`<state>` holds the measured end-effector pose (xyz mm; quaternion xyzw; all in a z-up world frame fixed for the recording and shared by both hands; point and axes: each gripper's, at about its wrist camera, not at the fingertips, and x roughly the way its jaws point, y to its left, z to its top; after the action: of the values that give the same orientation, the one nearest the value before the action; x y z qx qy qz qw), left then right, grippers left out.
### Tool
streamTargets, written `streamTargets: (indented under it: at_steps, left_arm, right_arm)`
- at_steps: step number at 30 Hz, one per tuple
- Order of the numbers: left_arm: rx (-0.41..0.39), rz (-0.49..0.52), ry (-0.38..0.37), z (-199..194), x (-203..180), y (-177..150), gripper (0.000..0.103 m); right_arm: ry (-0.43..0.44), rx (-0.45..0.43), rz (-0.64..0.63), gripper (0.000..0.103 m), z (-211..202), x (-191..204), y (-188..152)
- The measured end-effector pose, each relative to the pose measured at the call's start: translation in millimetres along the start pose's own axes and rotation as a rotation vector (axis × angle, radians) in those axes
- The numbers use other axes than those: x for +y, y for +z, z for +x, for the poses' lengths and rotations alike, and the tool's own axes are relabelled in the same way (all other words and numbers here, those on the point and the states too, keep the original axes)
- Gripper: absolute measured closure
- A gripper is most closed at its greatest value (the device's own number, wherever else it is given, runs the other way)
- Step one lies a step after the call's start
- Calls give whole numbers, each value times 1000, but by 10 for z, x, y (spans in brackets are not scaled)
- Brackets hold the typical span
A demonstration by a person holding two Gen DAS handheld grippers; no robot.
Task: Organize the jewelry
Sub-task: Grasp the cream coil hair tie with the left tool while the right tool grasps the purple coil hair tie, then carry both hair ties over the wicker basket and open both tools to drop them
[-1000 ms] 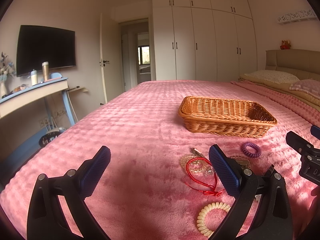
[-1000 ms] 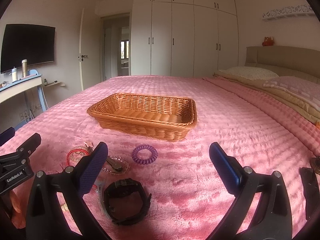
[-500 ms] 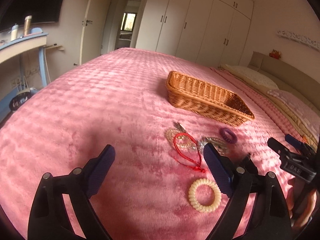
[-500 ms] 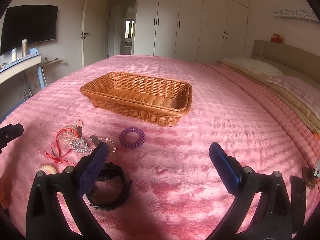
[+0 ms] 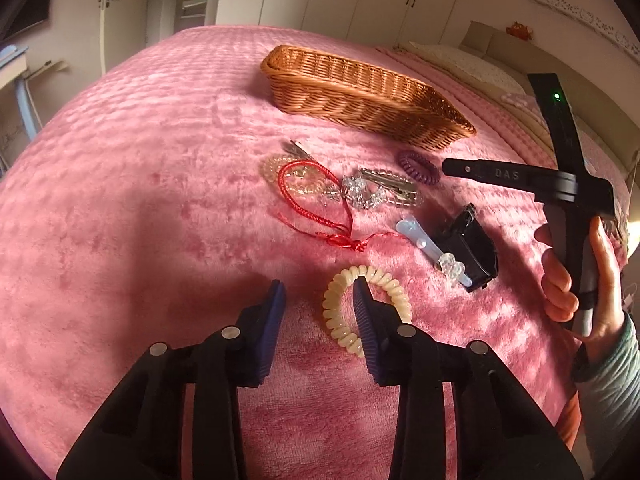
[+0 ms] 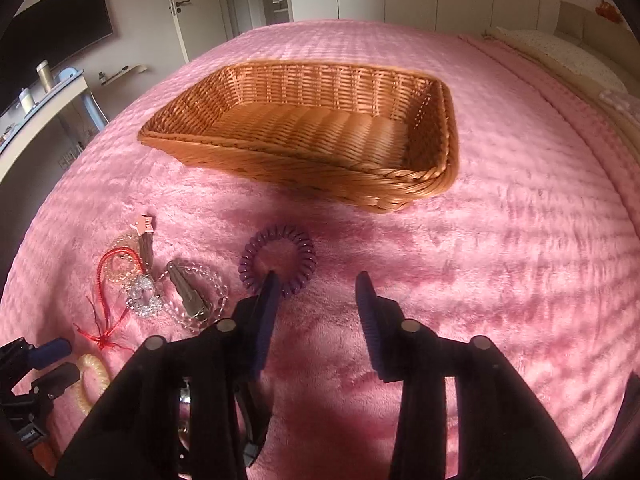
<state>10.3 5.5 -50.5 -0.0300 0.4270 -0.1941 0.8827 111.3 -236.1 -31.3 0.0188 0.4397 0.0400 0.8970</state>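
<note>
Jewelry lies loose on a pink bedspread. My left gripper [image 5: 319,290] is open low over a cream spiral hair tie [image 5: 340,312]; its right finger sits inside the ring. Beyond lie a red cord bracelet [image 5: 308,196], crystal beads with a metal clip [image 5: 380,190], a clear clip [image 5: 432,246] and a black watch [image 5: 468,246]. My right gripper [image 6: 316,282] is open; its left finger overlaps the near edge of a purple spiral hair tie [image 6: 276,258]. An empty wicker basket [image 6: 320,128] stands just beyond.
The basket also shows in the left wrist view [image 5: 360,92], far side of the pile. The hand holding the right gripper [image 5: 576,264] is at the right. A desk [image 6: 48,108] and a TV [image 6: 52,36] stand off the bed's left side. Pillows [image 5: 472,66] lie far right.
Both grippers have tilted down and dropped toward the bedspread, and their jaws have narrowed. The left has come over the cream hair tie, the right over the purple one.
</note>
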Motion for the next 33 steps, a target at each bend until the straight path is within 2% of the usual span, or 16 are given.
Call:
streamTargets:
  at_steps: [3,5,6,8,9,10,11,17,22,28,33]
  left_arm:
    - [12,15,-3,31,-18,4,69]
    - [25,31,21,55,-52,-3,70]
    - [25,43,38,58,-74,-5,73]
    - [24,69,77,62,-110,-12,81]
    - [24,76,86,66,-117,-7,83]
    - [22,81,88,60,-122,-9,90]
    - [22,84,86,61,-123,-5,93]
    - [-8,80,77,-8,-120,4,94]
    - [-76,84,60,-219,-192,91,94]
    - [-201,127,49,-490,-368,597,94]
    - [-286,152,52,-380,-511,1300,94]
  right_arm:
    - [0,13,-16,69,118,63,56]
    - [-4,26,-34,70,196,112,72]
    - [-14,37,-48,78,245,144,65]
    - [-43,28,-74,80,259,208,46]
    - [-49,26,-90,84,251,235,38]
    - [-51,25,-102,92,244,261,28]
    - [-58,22,-111,92,232,272,20]
    - [-36,-17,-94,94,22,220,-33]
    - [-5,-81,-88,94,-358,210,-22]
    - [-6,-204,-57,94,-805,126,342]
    - [-21,-226,-6,94,-713,-31,824]
